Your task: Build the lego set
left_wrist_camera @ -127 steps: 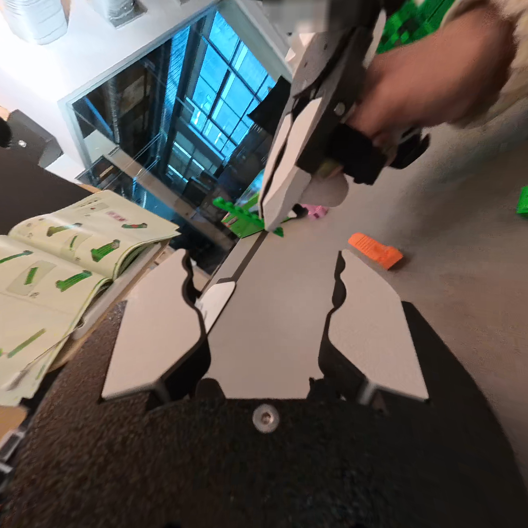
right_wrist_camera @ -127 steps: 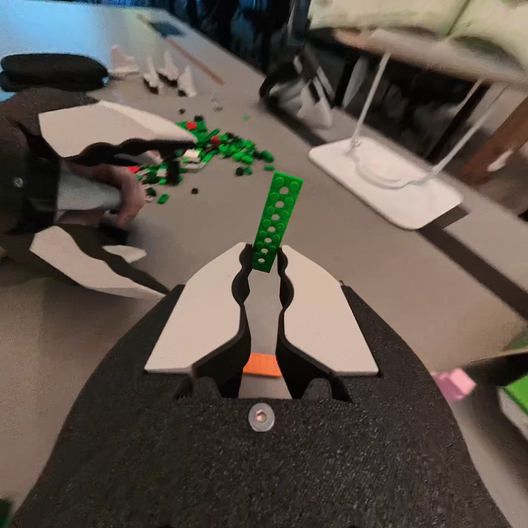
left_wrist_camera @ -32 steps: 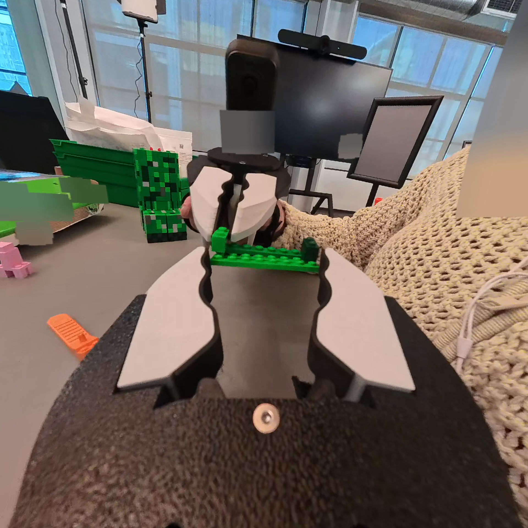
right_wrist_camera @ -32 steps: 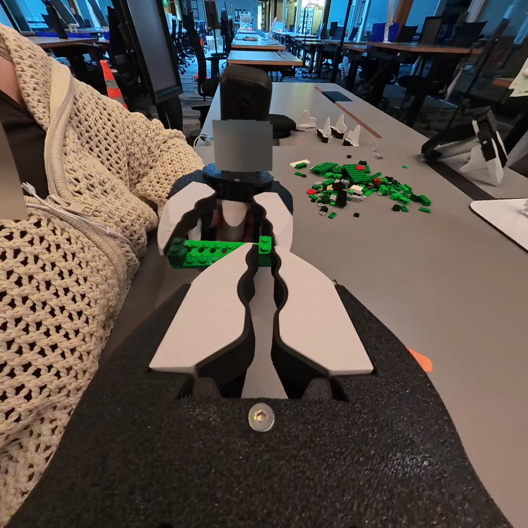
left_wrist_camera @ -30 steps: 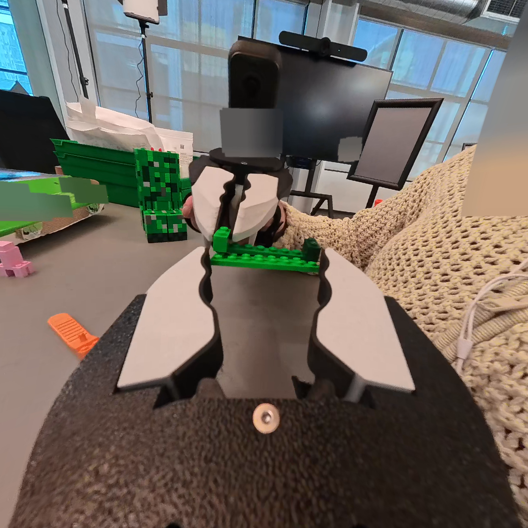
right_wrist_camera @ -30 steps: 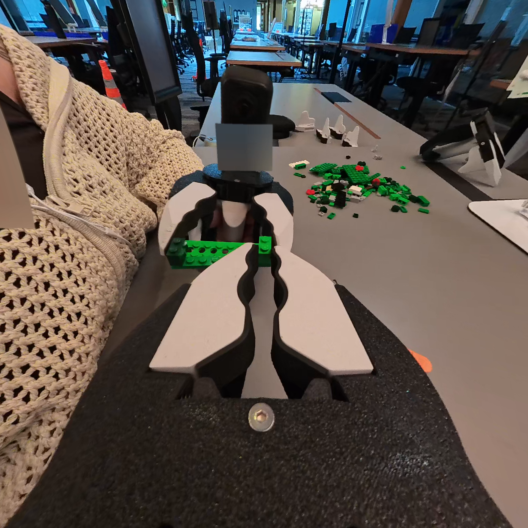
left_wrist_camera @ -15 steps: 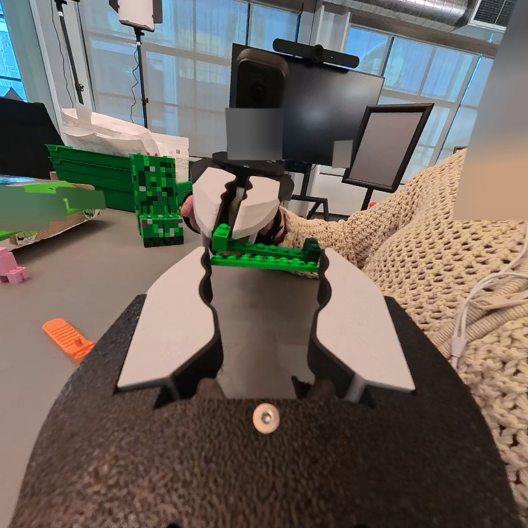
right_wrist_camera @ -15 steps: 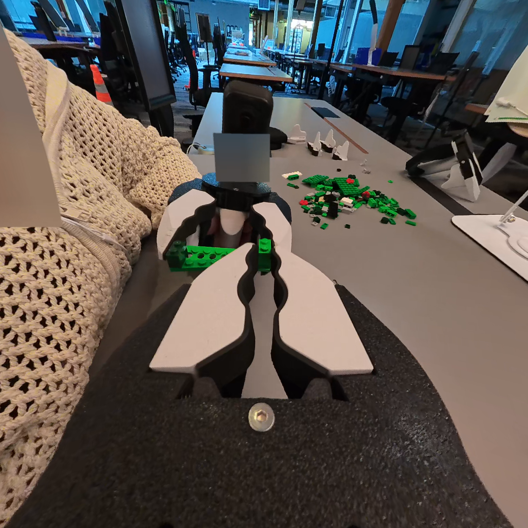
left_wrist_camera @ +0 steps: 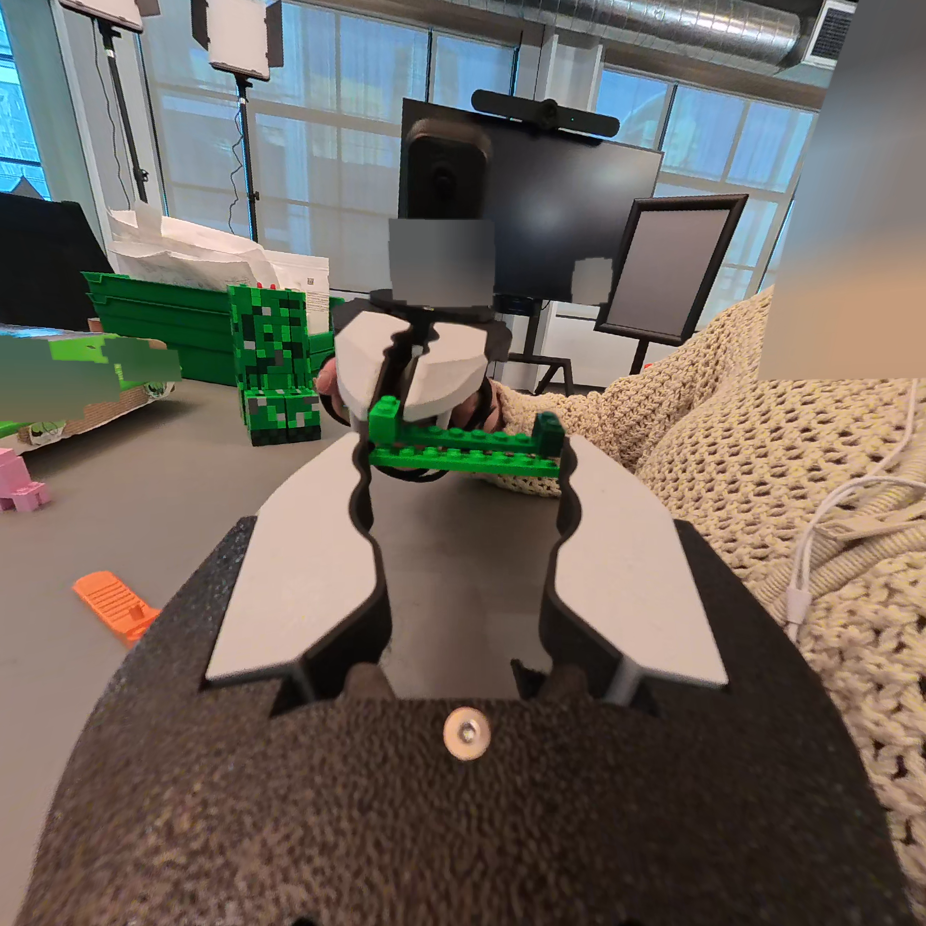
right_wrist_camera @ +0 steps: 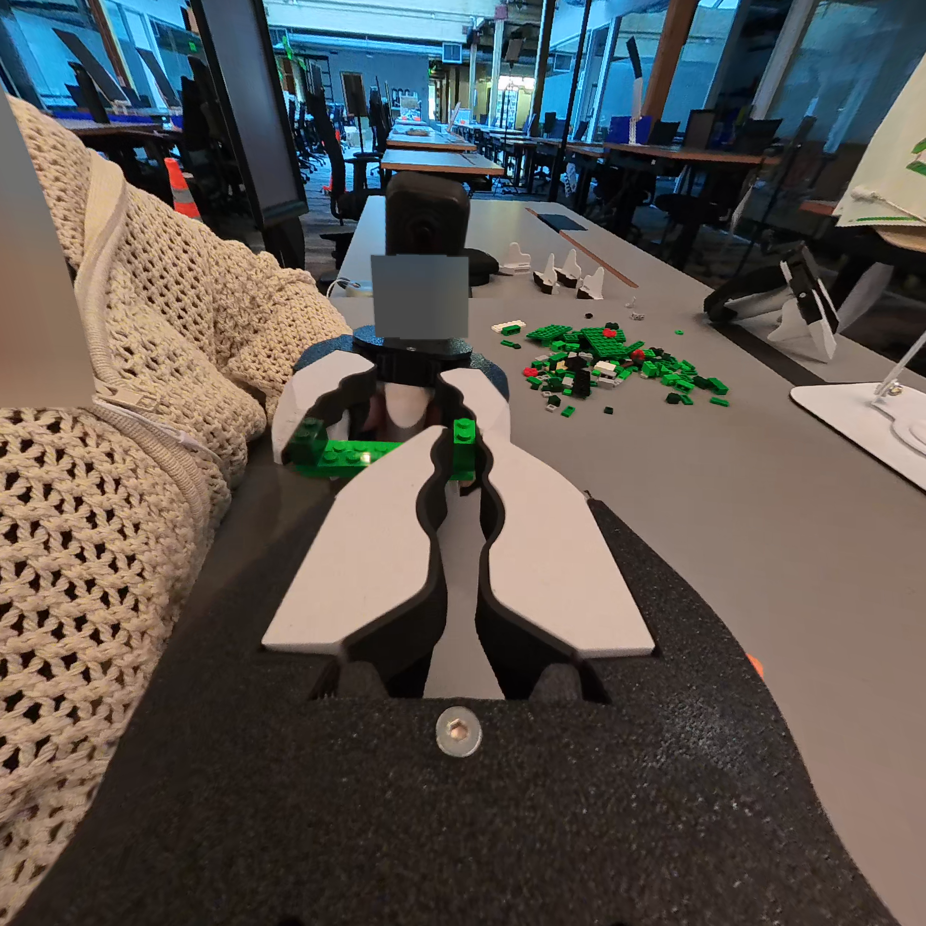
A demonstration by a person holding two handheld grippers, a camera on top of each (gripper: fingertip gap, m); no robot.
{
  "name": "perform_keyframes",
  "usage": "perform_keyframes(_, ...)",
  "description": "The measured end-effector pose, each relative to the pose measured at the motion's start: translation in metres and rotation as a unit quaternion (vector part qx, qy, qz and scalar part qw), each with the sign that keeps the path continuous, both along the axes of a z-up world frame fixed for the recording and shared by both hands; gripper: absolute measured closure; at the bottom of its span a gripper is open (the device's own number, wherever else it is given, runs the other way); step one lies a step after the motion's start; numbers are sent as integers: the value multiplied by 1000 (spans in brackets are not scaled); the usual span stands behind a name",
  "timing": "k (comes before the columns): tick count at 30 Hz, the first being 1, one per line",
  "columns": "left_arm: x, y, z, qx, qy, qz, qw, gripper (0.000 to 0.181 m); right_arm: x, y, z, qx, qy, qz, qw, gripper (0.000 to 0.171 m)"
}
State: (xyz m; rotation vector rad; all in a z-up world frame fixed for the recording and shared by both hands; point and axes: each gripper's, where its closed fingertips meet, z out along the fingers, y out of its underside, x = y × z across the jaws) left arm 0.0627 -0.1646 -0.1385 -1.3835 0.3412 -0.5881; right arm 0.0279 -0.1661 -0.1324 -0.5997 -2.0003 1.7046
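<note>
A long green lego plate (left_wrist_camera: 466, 458) lies level above the grey table between my two grippers, which face each other. It has a light green brick (left_wrist_camera: 385, 418) on one end and a dark green brick (left_wrist_camera: 548, 428) on the other. My left gripper (left_wrist_camera: 461, 451) spans the plate lengthwise, a finger against each end. My right gripper (right_wrist_camera: 458, 446) is shut on the end with the light green brick (right_wrist_camera: 463, 436). The plate (right_wrist_camera: 351, 458) and dark brick (right_wrist_camera: 306, 433) also show in the right wrist view.
A green blocky figure (left_wrist_camera: 273, 361), green trays (left_wrist_camera: 160, 320), a pink figure (left_wrist_camera: 17, 481) and an orange brick separator (left_wrist_camera: 112, 599) are on the table. Loose green bricks (right_wrist_camera: 601, 366) and a white stand base (right_wrist_camera: 862, 426) lie farther off. A knitted sleeve (left_wrist_camera: 751, 476) is close by. Only a small space, under 4 cm, lies between the two pairs of fingers. The pink figure (left_wrist_camera: 17, 481) is about equally far from each gripper, around 30 centimetres.
4.2 s ago my right gripper held the plate upright alone and my left was open and empty. Now both hold it level. In the last second both grippers rose slightly.
</note>
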Motion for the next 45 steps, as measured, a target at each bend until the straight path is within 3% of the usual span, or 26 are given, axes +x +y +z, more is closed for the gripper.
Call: perform_keyframes(45,-8,-1,5,12,-25,3,1000,109,2,7,3,27,67,-25,997,163)
